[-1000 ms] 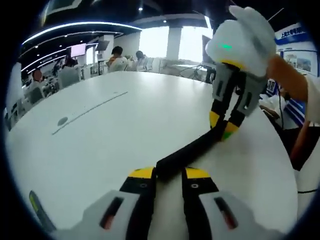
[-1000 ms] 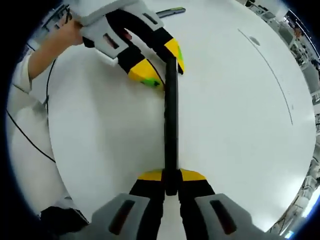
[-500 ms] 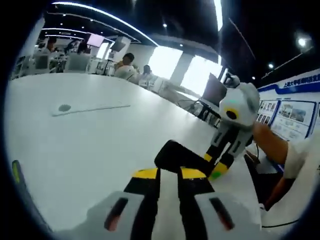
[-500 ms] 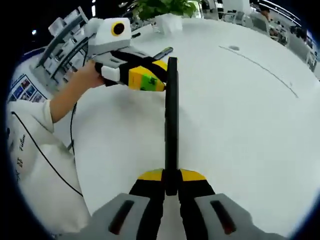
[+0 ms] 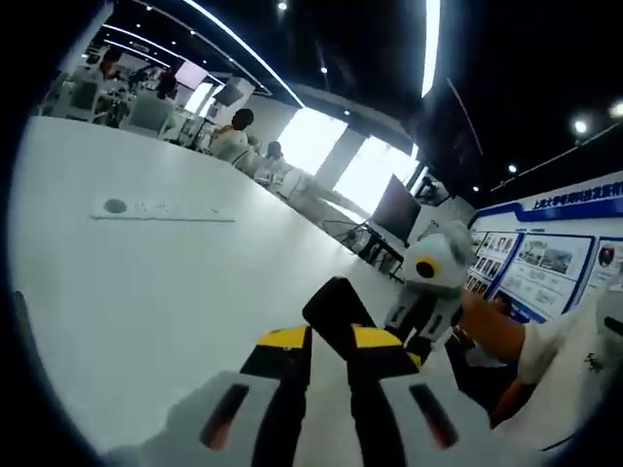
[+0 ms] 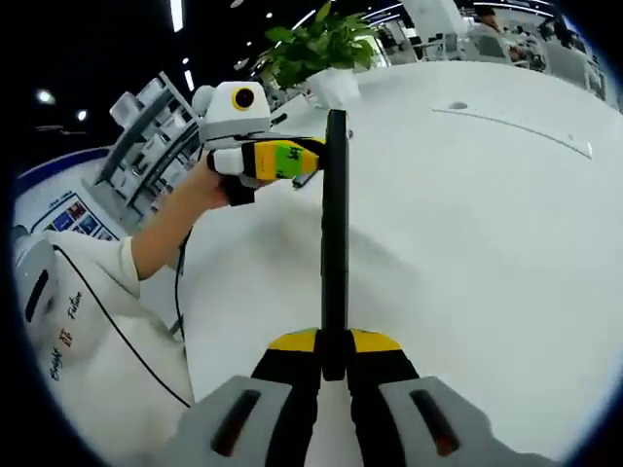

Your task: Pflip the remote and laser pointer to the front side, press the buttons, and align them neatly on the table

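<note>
A slim matte black remote [image 6: 334, 224] is seen against a plain glossy white table [image 6: 487, 224]. Yellow tips and black inner faces are shown on the grey-bodied right gripper [image 6: 334, 342], and the same yellow, black and grey are shown on the left gripper [image 5: 329, 341]. A bright green patch is carried on the left gripper's yellow jaw tip in the right gripper view. A leafy green plant in a white pot [image 6: 329, 53] is seen at the table's far edge.

Yellow-tipped grey tongs [image 6: 334, 342], white sleeve [image 6: 97, 272]
</note>
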The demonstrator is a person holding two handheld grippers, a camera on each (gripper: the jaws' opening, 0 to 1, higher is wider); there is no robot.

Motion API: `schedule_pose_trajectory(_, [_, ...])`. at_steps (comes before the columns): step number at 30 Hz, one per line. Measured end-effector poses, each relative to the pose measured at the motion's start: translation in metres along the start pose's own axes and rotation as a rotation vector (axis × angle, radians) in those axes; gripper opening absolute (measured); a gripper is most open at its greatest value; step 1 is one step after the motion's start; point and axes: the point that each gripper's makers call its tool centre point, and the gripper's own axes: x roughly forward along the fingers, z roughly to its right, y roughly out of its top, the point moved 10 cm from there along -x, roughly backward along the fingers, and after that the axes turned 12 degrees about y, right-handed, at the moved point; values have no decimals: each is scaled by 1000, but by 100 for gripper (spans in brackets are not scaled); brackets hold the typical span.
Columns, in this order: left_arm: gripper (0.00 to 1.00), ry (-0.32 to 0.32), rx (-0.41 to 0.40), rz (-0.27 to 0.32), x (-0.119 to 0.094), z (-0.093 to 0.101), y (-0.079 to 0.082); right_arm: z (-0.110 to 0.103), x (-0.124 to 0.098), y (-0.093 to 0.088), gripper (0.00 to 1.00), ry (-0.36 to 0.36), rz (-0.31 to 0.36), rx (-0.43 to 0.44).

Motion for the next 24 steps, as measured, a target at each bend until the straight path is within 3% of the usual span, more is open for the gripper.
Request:
schedule_pose_trajectory(7, [18, -44, -5, 44, -8, 12, 13, -16, 7, -3, 13, 53, 86, -11])
schedule_pose_trajectory(10, [18, -55, -6, 42, -8, 8, 16, -21, 10, -6, 13, 67, 124, -10])
schedule_pose_trajectory(13, [18, -93, -59, 59, -10, 9, 18, -25, 11, -8, 13, 121, 169, 4])
schedule_pose_trajectory(24, [18, -188, -132, 91, -18, 15, 24, -40, 23, -20, 13, 303, 293, 26])
